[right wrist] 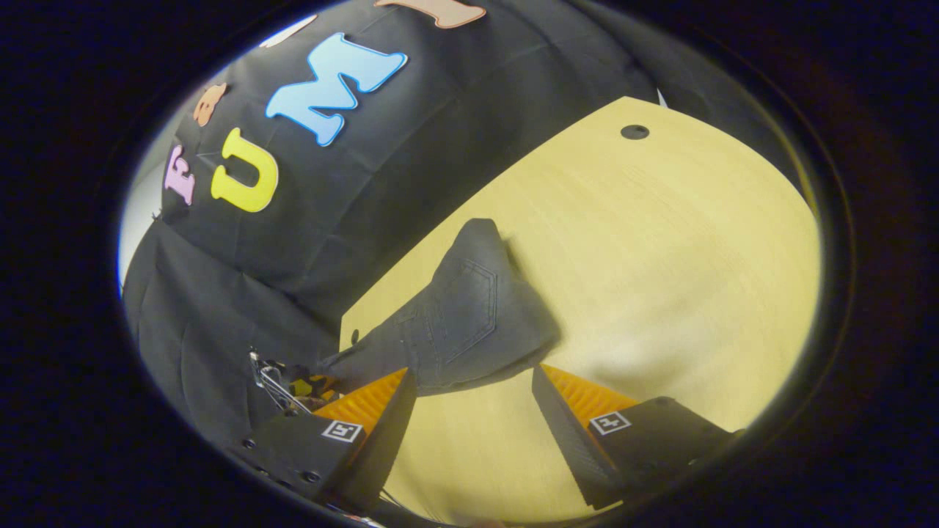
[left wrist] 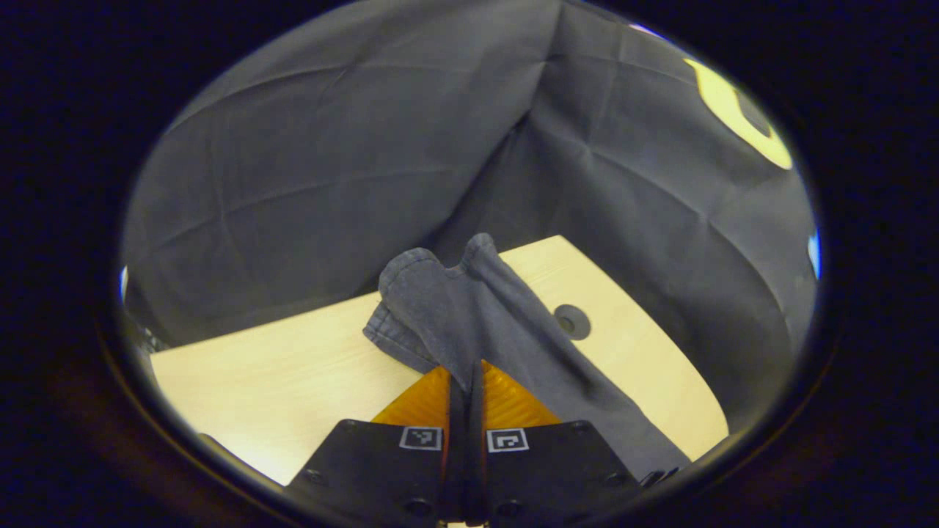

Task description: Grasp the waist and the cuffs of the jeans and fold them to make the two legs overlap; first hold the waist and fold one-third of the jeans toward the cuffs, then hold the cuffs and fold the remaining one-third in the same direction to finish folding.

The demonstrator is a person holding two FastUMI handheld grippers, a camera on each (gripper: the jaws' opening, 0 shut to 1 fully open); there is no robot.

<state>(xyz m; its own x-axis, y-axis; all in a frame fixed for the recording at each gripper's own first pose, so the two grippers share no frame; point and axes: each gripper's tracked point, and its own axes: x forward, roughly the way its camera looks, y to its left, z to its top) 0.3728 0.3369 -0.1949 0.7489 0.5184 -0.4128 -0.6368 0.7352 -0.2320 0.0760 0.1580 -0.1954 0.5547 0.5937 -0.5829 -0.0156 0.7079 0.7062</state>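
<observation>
Jeans (left wrist: 469,315) pinched in the closed left claw (left wrist: 467,381); right claw (right wrist: 473,389) gapes wide just below them.

Light wooden table (right wrist: 660,242), round hole (right wrist: 634,132) near corner; dark jeans (right wrist: 469,315) lying on it.

A pale wooden counter (left wrist: 293,381) fills the lower middle of the left gripper view, with a round dark cable hole (left wrist: 571,321) right of centre. Creased black cloth walls (left wrist: 330,183) meet in a corner behind it. In the right gripper view, a metal clip (right wrist: 273,385) sits at lower left.
</observation>
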